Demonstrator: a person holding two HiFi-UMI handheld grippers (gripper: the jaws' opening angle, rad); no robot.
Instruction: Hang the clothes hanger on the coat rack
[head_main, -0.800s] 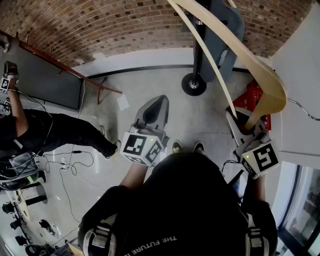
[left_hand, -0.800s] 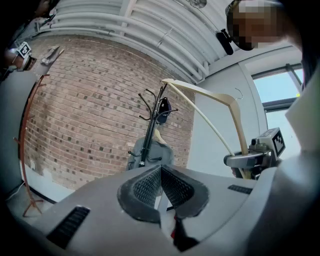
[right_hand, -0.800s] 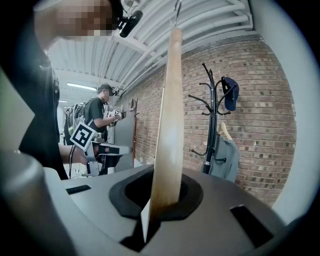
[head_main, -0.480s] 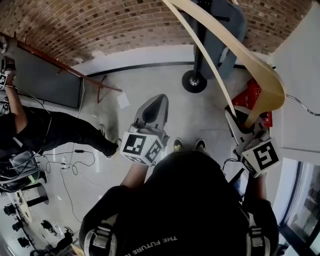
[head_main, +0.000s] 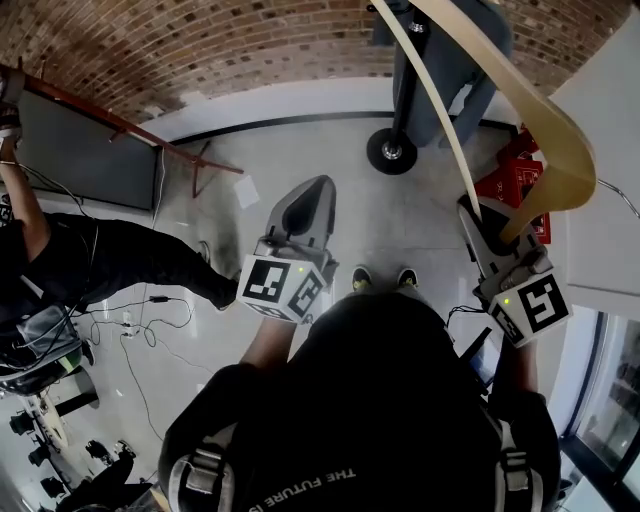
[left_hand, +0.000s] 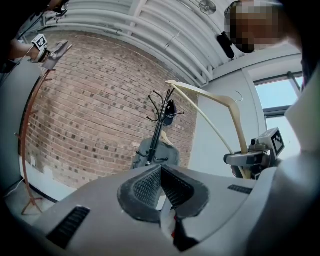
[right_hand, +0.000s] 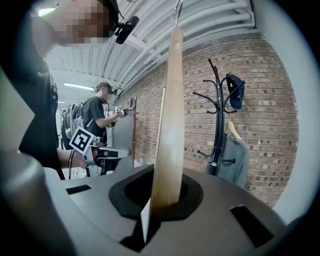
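My right gripper (head_main: 488, 228) is shut on one end of a pale wooden clothes hanger (head_main: 545, 125), which rises up and to the left past it; the wire hook (head_main: 622, 197) sticks out to the right. In the right gripper view the hanger (right_hand: 167, 125) stands upright between the jaws of the right gripper (right_hand: 165, 200). The black coat rack (head_main: 392, 150) stands ahead by the brick wall, also visible as the coat rack (right_hand: 217, 120) and coat rack (left_hand: 160, 130). My left gripper (head_main: 313, 188) is held level at centre; the left gripper (left_hand: 161, 170) pads meet, nothing between them.
A grey jacket (right_hand: 235, 162) on its own hanger and a dark cap (right_hand: 235, 90) hang on the rack. A red crate (head_main: 515, 180) sits on the floor by a white wall (head_main: 600, 150) at right. Another person (head_main: 110, 265) stands left, with cables (head_main: 140, 330) on the floor.
The hanger and right gripper have shifted slightly right and up in the head view. The rack's base and my feet sit a little higher in the picture. The left gripper holds its pose.
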